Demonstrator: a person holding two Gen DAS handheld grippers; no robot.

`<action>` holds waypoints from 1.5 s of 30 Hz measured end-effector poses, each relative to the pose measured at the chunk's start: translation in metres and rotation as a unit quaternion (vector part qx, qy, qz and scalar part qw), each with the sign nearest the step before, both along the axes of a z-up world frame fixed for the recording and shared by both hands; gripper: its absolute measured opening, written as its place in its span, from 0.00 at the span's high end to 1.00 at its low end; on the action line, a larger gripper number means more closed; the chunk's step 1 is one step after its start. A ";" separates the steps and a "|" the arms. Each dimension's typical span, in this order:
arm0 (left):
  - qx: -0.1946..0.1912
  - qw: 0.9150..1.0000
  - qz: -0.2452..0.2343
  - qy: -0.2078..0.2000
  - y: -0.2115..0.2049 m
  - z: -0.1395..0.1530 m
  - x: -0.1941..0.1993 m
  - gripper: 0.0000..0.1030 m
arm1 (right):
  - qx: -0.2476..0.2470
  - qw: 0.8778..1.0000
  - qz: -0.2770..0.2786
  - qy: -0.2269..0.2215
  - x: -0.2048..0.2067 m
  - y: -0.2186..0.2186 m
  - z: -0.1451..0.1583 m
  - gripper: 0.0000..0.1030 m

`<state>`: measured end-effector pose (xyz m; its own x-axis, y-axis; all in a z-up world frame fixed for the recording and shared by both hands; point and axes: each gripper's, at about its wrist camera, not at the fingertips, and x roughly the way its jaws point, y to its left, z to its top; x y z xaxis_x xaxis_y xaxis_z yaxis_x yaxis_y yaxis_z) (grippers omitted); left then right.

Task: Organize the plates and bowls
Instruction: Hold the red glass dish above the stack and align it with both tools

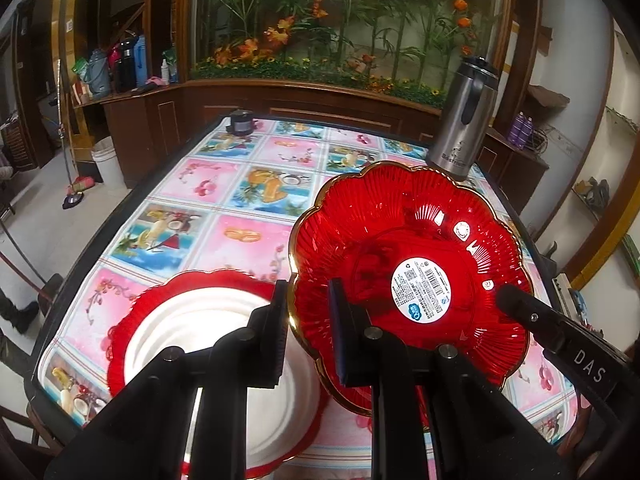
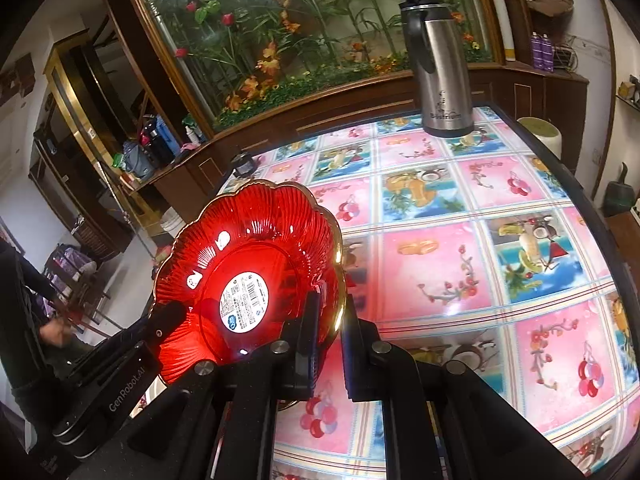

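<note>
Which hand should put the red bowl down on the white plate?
Left. The left gripper straddles the red bowl's rim just over the white plate; the right gripper grips the far side.

A tall brushed-steel thermos jug [image 2: 438, 66] with a black lid and handle stands upright at the far side of the counter [image 2: 472, 240], which is covered by a glossy cloth of pink and blue fruit-print squares. A small dark round object [image 1: 241, 121] sits at the far left corner. Behind, a curved glass display of artificial flowers and bamboo [image 1: 344, 20] rises above dark wood panelling. A white bucket [image 1: 107, 165] stands on the floor at left, and two purple bottles [image 2: 542, 52] rest on a side shelf.
</note>
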<state>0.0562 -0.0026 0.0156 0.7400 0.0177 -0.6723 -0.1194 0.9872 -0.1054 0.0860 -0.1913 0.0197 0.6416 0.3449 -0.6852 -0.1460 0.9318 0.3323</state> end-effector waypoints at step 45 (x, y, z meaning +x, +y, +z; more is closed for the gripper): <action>-0.020 0.996 0.087 0.015 0.102 -0.018 -0.047 0.84 | -0.003 0.994 0.110 0.016 -0.021 0.111 -0.014 0.91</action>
<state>0.0092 0.0990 -0.0024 0.7079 0.1173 -0.6965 -0.2925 0.9463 -0.1379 0.0652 -0.0800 0.0060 0.5286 0.4701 -0.7068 -0.3363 0.8805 0.3341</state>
